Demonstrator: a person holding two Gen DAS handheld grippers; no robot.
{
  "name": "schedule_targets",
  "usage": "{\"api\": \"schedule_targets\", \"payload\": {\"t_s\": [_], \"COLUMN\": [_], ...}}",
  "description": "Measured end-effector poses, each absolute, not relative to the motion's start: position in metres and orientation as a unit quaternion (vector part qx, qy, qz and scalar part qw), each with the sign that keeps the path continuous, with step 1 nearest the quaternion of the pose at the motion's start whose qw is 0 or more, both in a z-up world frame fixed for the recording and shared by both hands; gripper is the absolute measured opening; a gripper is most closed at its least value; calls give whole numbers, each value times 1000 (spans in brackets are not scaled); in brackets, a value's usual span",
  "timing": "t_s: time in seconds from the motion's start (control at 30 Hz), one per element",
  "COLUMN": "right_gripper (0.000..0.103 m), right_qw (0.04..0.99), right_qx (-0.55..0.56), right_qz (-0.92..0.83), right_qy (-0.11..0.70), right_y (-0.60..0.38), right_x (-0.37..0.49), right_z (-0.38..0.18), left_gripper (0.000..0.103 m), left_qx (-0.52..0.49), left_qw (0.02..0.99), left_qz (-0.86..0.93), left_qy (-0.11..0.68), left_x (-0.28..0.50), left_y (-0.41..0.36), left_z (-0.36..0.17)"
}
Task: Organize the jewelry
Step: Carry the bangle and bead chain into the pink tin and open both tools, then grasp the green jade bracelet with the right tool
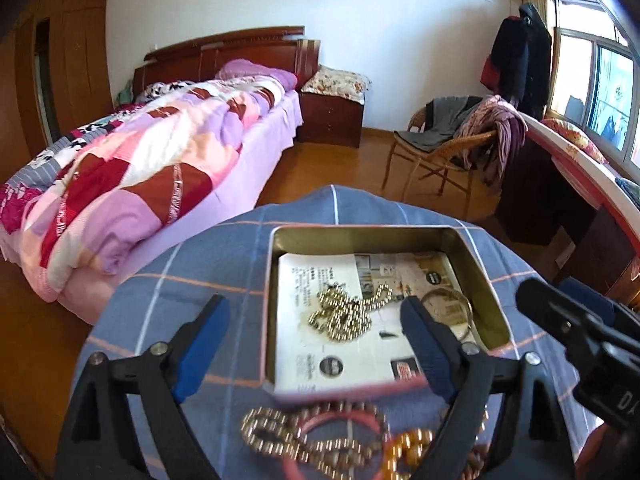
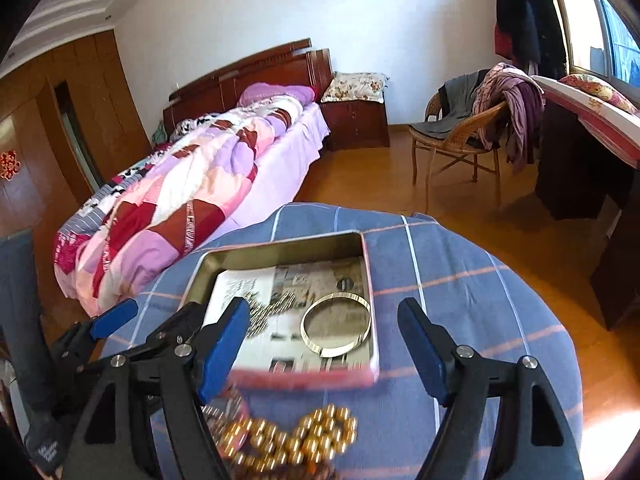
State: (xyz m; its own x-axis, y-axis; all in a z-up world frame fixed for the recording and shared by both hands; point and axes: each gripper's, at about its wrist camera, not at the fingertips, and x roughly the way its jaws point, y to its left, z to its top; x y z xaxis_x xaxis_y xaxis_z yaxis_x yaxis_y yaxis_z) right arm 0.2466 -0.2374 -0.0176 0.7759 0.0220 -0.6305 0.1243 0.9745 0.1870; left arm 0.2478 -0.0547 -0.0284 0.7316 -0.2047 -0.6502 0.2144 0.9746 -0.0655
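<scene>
An open metal tin (image 1: 360,236) with a pink rim, lined with printed paper, stands on a table with a blue checked cloth (image 1: 224,264). It holds a silver bead chain (image 1: 348,312) and a silver bangle (image 2: 335,325). In front of the tin lie a silver bead chain (image 1: 280,436), a pink ring bangle (image 1: 340,424) and gold beads (image 2: 316,440). My left gripper (image 1: 316,340) is open and empty above the tin's near edge. My right gripper (image 2: 324,340) is open and empty over the tin's near right corner (image 2: 372,376). The left gripper also shows at the left of the right wrist view (image 2: 160,320).
A bed with a patchwork quilt (image 1: 132,184) stands to the left. A wicker chair with clothes (image 1: 452,144) and a desk (image 1: 568,184) stand to the right beneath a window. The floor is wood.
</scene>
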Motion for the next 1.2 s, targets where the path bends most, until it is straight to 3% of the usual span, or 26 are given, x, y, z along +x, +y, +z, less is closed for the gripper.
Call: {"api": "schedule_targets", "payload": {"t_s": [0.17,0.37,1.2], "right_gripper": [77,77,77], "right_qw": [939,937,912], "right_qx": [121,145,112], "right_qz": [-17,-9,25], "right_qy": [321,318,394], "right_y": [-228,-219,-194], "right_x": [198,151,75], "right_z": [-8,-11,-78], "left_gripper": [100,103,103], "left_qx": [14,16,38], "left_qw": [937,941,932], "left_qz": [-108,-94,-106], "left_qy": [332,326,344], "left_x": [216,180,86], "left_y": [-41,-28,26], "left_z": [-20,-22,-69]}}
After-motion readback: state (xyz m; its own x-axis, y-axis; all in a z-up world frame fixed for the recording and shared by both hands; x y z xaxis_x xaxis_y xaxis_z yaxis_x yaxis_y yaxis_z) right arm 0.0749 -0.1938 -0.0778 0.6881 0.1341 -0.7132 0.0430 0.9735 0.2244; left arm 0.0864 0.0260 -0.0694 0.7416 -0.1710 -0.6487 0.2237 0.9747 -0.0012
